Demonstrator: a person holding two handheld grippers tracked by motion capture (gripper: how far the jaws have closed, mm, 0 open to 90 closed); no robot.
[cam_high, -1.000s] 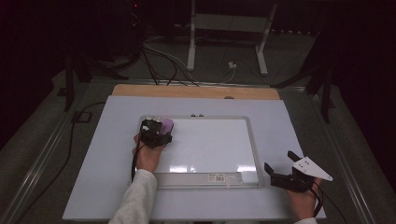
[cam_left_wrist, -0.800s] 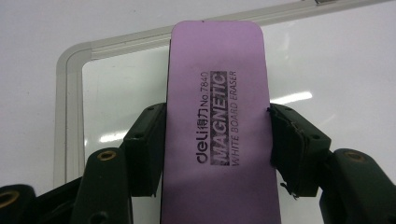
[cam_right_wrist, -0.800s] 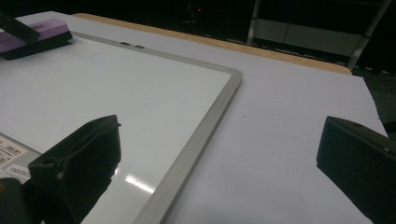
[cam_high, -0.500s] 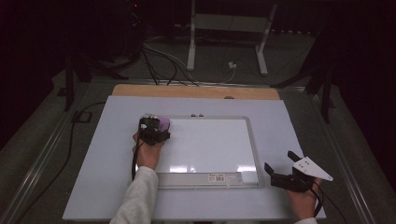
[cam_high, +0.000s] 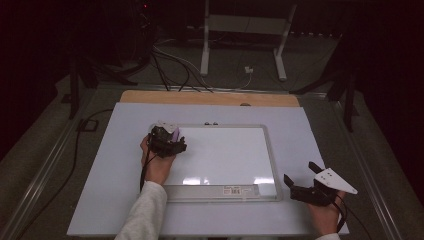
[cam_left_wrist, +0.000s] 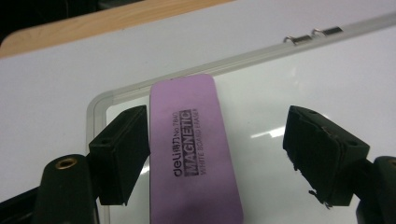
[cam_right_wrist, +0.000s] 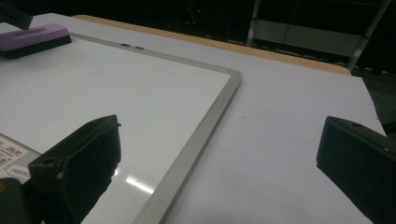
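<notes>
A purple magnetic whiteboard eraser (cam_left_wrist: 191, 154) lies flat on the far left corner of the whiteboard (cam_left_wrist: 299, 93). My left gripper (cam_left_wrist: 215, 135) straddles it; its jaws have just been opening. The left jaw stands right beside the eraser's edge and the right jaw is well apart from it, so nothing presses on it. In the high view the left gripper (cam_high: 165, 137) covers most of the eraser (cam_high: 173, 133). My right gripper (cam_high: 300, 172) rests open by the near right corner of the whiteboard (cam_high: 225, 155), with nothing between its jaws (cam_right_wrist: 219, 140). The eraser (cam_right_wrist: 32, 37) appears far off.
The whiteboard has a grey frame (cam_right_wrist: 205, 121), two metal clips (cam_left_wrist: 313, 35) on its far edge and a label strip (cam_high: 235, 190) along its near edge. It lies on a pale table sheet (cam_high: 115, 165); a wooden strip (cam_high: 210, 98) runs behind it. Cables and stands occupy the dark floor beyond.
The left gripper's jaws have spread apart and no longer press on the eraser, which stays at the board's far left corner. The right gripper has not moved.
</notes>
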